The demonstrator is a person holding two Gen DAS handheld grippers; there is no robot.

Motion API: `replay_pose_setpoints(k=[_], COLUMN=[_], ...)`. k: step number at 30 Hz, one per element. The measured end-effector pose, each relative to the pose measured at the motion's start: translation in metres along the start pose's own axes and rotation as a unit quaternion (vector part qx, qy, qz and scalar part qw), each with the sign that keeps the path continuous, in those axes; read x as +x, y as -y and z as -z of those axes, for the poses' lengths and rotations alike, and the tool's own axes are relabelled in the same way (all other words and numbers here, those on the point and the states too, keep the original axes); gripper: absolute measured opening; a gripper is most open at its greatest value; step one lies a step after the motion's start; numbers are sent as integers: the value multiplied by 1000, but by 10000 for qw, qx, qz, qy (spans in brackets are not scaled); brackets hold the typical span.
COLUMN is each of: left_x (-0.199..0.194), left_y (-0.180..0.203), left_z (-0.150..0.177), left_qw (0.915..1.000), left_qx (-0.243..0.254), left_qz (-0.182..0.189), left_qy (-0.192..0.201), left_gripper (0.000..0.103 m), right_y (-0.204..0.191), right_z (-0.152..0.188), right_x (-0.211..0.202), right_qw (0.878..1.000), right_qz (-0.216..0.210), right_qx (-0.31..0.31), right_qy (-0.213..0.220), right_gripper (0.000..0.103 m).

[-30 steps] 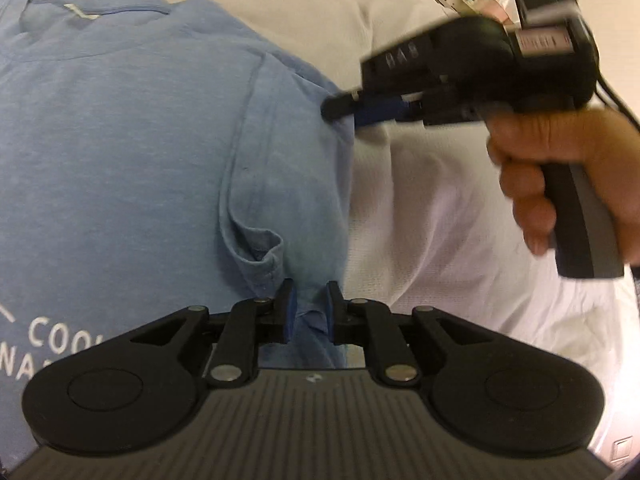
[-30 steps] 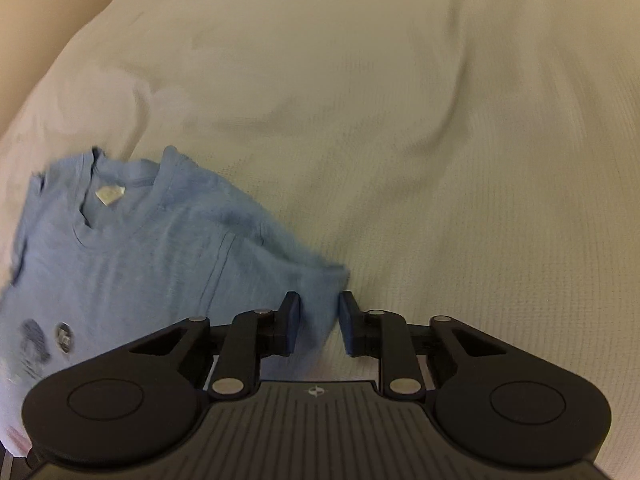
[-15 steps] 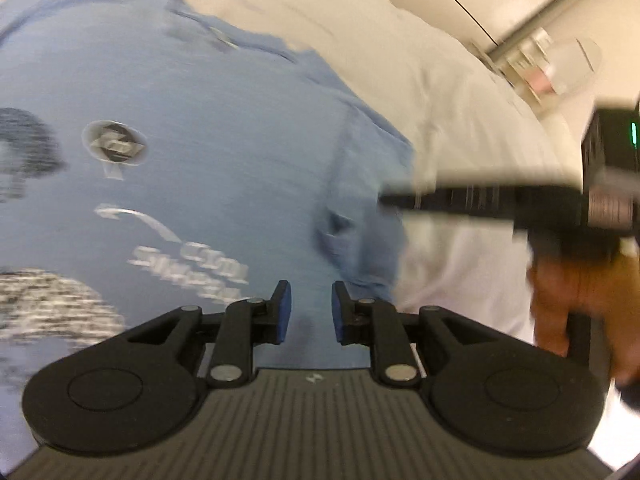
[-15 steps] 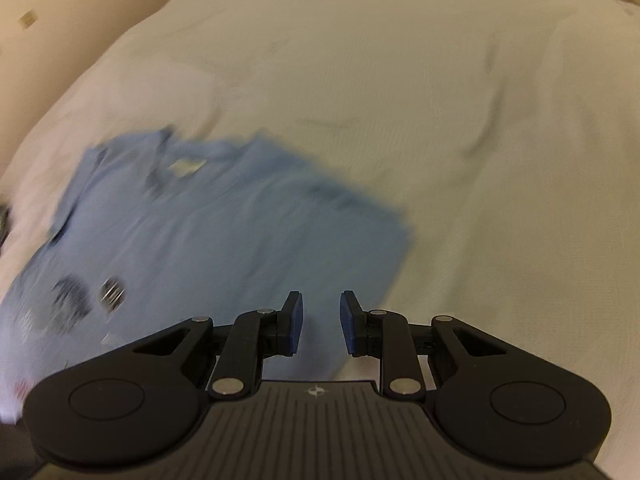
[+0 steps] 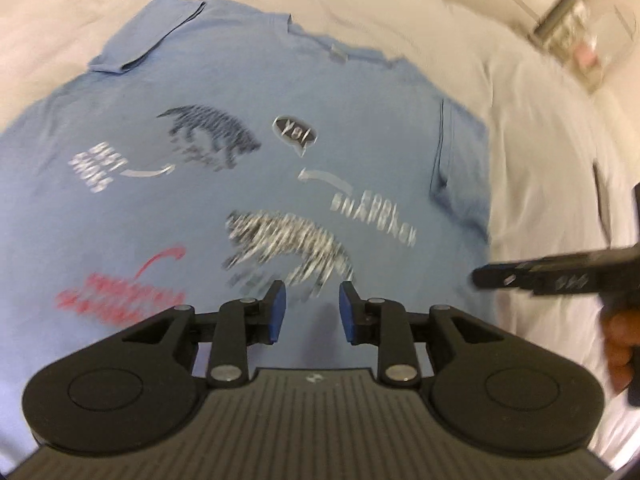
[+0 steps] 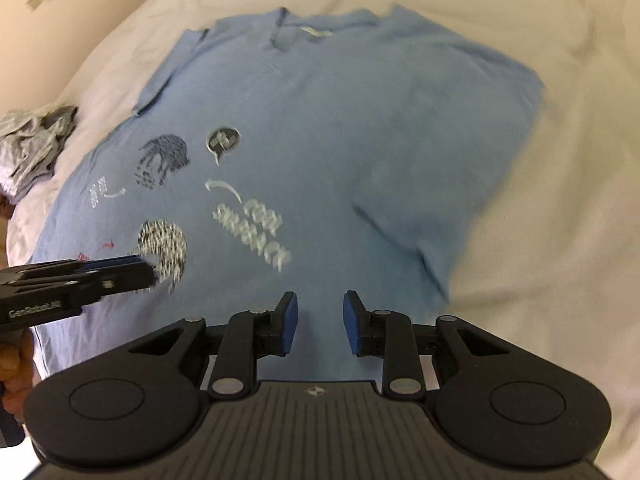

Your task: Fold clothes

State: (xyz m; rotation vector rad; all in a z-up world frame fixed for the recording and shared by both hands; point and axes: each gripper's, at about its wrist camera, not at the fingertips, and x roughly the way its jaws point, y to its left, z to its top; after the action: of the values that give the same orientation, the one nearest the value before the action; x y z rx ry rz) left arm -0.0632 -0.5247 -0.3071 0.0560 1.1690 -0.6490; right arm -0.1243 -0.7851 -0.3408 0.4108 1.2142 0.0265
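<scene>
A light blue printed T-shirt (image 5: 248,184) lies face up on the white bed, collar at the far end; it also shows in the right wrist view (image 6: 328,152). Its right sleeve (image 5: 460,168) is folded in over the body; its left sleeve (image 5: 148,36) lies spread out. My left gripper (image 5: 308,312) is open and empty above the shirt's lower half. My right gripper (image 6: 318,322) is open and empty above the shirt's lower right part. The right gripper shows side-on in the left wrist view (image 5: 552,278), the left gripper in the right wrist view (image 6: 80,276).
A white bedsheet (image 6: 560,240) surrounds the shirt. A crumpled grey garment (image 6: 32,144) lies at the bed's left edge. A wall and furniture (image 5: 576,24) stand beyond the bed's far right corner.
Both grippers let go of the folded right sleeve, opened and pulled back toward the hem. More of the shirt now shows in both views.
</scene>
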Motion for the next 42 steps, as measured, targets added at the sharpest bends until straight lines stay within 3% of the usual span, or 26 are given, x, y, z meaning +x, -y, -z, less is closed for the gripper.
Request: replay_pose_setpoints(k=[6,8,14,20,28,33,36,39,42], left_x=[-43,-56,-98,-149,-214,-239,-242,-238,-228], left_y=[-9,-14,-31,-54,-72,-74,-78,-86,-101], left_z=[26,31,44,69,141,169,173,171,166], left_qw=[9980,9969,9917,9926,9849,9713,9570,9367,9091], left_qx=[561,721,1235,1147,1381,1957,2470,3068,3764], left_qz=[-48,-33,-106,-400,-1040,-1354,-1522,-1690,-1786], left_qy=[-280,-323,-342,-74,4,22,40,8,-48], left_gripper=[33,39,42,47,50,54,55,55,57], right_y=[-26,-38,-78,-119,-150,-168,-180,-193,-200], right_z=[51,68,119,153,192,221,236,246,251], right_x=[-46,-62,-99,-117,-127,-142,-141,-144,-139], right_qw=[9984,9976,9955,9980,9956,9939,9931,9917,9917], right_qz=[262,388,611,550,520,520,537,566,609], right_qx=[501,570,719,242,-674,-819,-914,-1004,-958], right_qy=[37,88,128,194,386,530,500,573,596], right_gripper=[46,47,50,50,50,50,50,50,50])
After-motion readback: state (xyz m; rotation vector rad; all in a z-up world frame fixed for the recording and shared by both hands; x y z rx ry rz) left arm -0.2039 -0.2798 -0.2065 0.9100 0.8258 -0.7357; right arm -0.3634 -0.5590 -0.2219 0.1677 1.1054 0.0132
